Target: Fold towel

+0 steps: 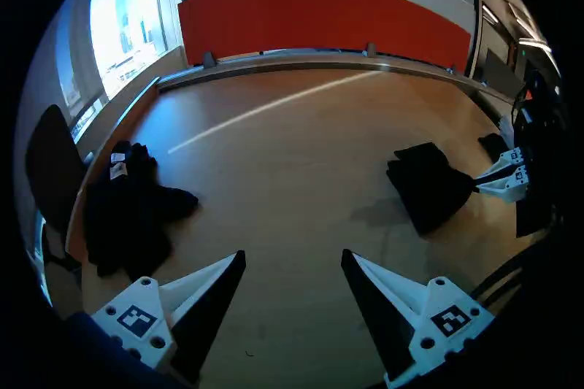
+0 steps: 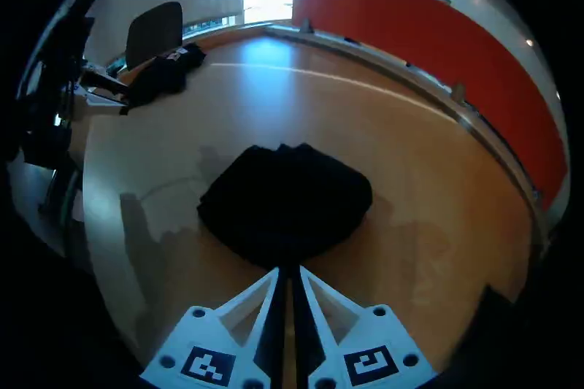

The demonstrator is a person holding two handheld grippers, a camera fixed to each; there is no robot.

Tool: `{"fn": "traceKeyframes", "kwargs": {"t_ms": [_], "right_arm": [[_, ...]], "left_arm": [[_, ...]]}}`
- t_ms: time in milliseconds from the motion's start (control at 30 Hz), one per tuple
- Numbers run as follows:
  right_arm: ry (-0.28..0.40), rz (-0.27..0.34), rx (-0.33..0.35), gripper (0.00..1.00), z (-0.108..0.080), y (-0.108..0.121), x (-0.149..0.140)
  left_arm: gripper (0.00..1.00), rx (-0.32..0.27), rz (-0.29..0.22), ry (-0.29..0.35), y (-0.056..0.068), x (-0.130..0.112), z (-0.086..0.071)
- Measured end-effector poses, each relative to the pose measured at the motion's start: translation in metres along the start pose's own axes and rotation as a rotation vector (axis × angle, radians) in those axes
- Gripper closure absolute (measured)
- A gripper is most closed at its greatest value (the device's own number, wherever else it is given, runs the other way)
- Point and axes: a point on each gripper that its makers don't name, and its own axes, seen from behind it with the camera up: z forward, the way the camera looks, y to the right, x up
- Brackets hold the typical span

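A black towel [image 2: 285,203] lies bunched in a rounded heap on the wooden table [image 2: 409,170]. My right gripper [image 2: 290,270] is shut on the towel's near edge, its fingers almost together. In the left gripper view the same towel [image 1: 427,185] lies at the right, with the right gripper [image 1: 478,181] pinching its edge. My left gripper [image 1: 292,254] is open over bare table [image 1: 292,141], nothing between its fingers. The left gripper [image 2: 120,101] is also visible far left in the right gripper view.
A pile of dark cloths [image 1: 128,206] with a white tag lies near the table's left edge, also seen as the dark pile [image 2: 164,71]. A red divider [image 1: 321,20] runs along the table's far side. A dark chair [image 2: 153,31] stands beyond the pile.
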Motion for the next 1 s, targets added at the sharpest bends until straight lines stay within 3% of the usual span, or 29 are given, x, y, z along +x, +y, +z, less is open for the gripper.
{"fn": "traceKeyframes", "kwargs": {"t_ms": [600,1000], "right_arm": [[0.212,-0.046,-0.091,0.96,-0.062,0.038,0.116],[0.256,-0.021,-0.154,0.96,-0.095,0.071,0.131]], "left_arm": [[0.03,-0.014,0.009,0.031,0.01,0.016,-0.002],[0.03,-0.03,0.026,0.052,0.02,0.029,-0.004]]}}
